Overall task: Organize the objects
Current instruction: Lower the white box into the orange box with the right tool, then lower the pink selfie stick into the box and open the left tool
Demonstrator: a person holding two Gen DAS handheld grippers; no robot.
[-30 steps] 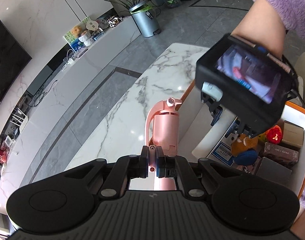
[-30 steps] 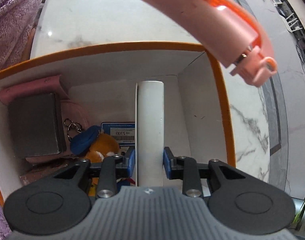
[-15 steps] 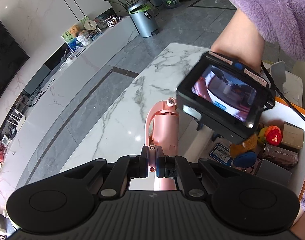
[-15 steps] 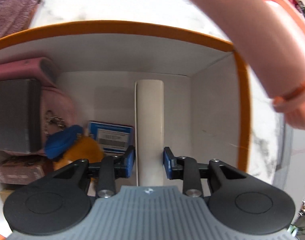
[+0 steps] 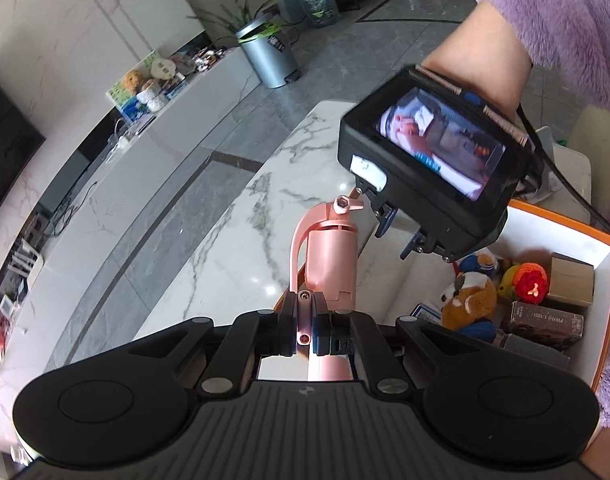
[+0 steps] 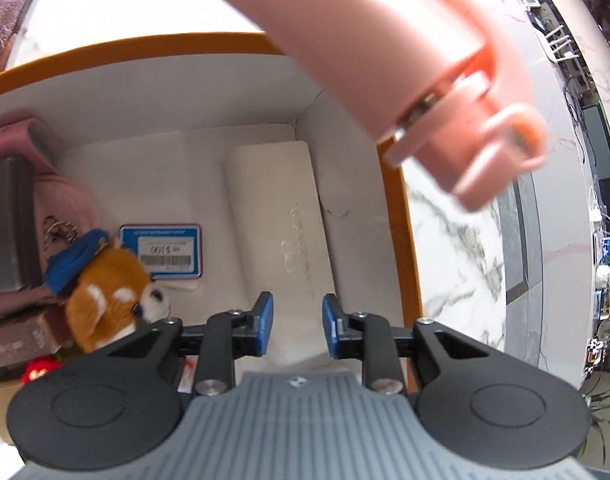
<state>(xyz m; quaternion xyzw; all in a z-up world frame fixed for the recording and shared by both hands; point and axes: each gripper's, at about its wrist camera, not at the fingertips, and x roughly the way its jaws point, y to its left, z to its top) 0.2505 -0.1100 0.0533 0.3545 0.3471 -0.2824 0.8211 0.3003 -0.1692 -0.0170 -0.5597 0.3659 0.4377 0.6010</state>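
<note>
Left gripper [image 5: 303, 330]: jaws clamped on the thin arm of the pink tool [image 5: 331, 258], held above the marble table [image 5: 233, 248] beside the box.
Right gripper [image 6: 297, 325]: jaws closing with nothing pressed between them, above the white case [image 6: 283, 232].
White case: lying flat on the floor of the orange-rimmed box [image 6: 401, 216], against its right wall.
Plush dog [image 6: 109, 292]: in the box, left of the case.

a home living room: a wall-hung tv [image 5: 7, 136] above a long low white cabinet [image 5: 117, 168] with toys, polished grey floor tiles [image 5: 209, 128], a potted plant [image 5: 241, 20], a marble-topped desk [image 5: 241, 240].
</note>
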